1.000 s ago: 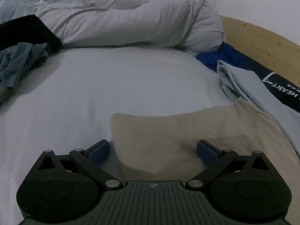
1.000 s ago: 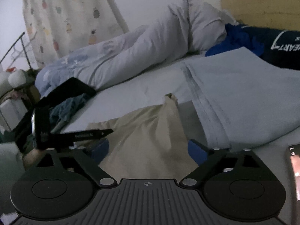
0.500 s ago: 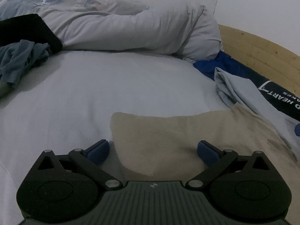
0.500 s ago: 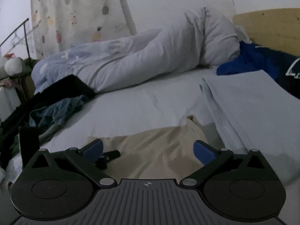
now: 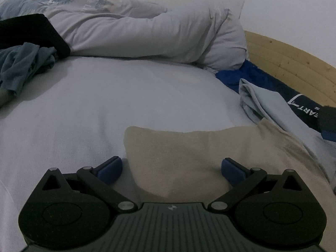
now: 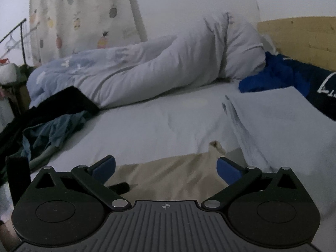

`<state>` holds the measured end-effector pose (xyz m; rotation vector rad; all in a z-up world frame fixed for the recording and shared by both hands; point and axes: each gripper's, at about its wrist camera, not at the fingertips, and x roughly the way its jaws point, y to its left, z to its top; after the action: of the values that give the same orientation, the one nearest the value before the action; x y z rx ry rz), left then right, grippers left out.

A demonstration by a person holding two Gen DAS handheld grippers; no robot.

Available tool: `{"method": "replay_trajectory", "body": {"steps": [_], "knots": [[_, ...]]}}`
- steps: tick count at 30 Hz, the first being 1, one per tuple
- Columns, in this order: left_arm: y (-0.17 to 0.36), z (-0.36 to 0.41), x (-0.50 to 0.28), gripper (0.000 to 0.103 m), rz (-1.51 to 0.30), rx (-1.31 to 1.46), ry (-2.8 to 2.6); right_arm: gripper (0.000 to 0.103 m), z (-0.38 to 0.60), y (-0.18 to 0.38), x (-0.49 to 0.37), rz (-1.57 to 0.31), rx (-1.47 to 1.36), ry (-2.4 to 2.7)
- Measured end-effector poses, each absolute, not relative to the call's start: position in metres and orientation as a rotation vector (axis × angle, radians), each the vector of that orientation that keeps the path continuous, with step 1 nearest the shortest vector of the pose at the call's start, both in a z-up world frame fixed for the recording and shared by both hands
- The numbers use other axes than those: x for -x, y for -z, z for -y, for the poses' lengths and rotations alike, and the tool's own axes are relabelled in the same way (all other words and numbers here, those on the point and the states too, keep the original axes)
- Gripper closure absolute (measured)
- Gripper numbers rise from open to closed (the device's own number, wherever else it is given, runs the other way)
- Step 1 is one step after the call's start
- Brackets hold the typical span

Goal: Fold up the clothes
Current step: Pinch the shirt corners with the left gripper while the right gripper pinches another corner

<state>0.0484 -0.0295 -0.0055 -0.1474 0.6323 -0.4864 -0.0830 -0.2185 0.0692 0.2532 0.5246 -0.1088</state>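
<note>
Beige cotton garment (image 5: 189, 153) lies flat on the white-sheeted bed (image 5: 105, 105), beside a folded pale-blue cloth (image 6: 279, 121) — both grippers, left (image 5: 171, 168) and right (image 6: 166, 167), hover above it, jaws spread wide and empty, seemingly poised to pinch its near edge.

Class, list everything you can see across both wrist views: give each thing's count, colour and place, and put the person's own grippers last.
Beige garment: one, beige, flat on the sheet in front of both grippers.
Pale blue folded cloth: one, light blue, right of the beige garment.
Bed sheet: one, white.
Duvet: one, pale grey-blue, bunched along the far side.
Blue-grey clothes: a crumpled heap, far left.
Black garment: one, beside that heap.
Royal blue cloth: one, by the headboard.
Headboard: one, light wood.
Curtain: one, fruit print.
Left gripper: open.
Right gripper: open.
</note>
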Motion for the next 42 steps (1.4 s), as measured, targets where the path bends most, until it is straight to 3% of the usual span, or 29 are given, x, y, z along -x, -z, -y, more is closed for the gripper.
{"method": "replay_trajectory", "body": {"steps": [25,35,40,42], "knots": [[0.001,0.026,-0.052,0.0,-0.641,0.182,0.501,0.0,0.303,-0.057,0.037,-0.629,-0.185,0.106],[-0.003,0.009,-0.068,0.012,-0.71,0.351,0.58,0.0,0.339,-0.028,0.011,-0.754,-0.292,-0.069],[0.0,0.014,-0.085,0.035,-0.755,0.382,0.607,0.002,0.329,-0.023,0.005,-0.753,-0.254,-0.159],[0.003,0.013,-0.091,0.071,-0.79,0.408,0.594,0.002,0.326,-0.026,0.005,-0.745,-0.24,-0.172]]}}
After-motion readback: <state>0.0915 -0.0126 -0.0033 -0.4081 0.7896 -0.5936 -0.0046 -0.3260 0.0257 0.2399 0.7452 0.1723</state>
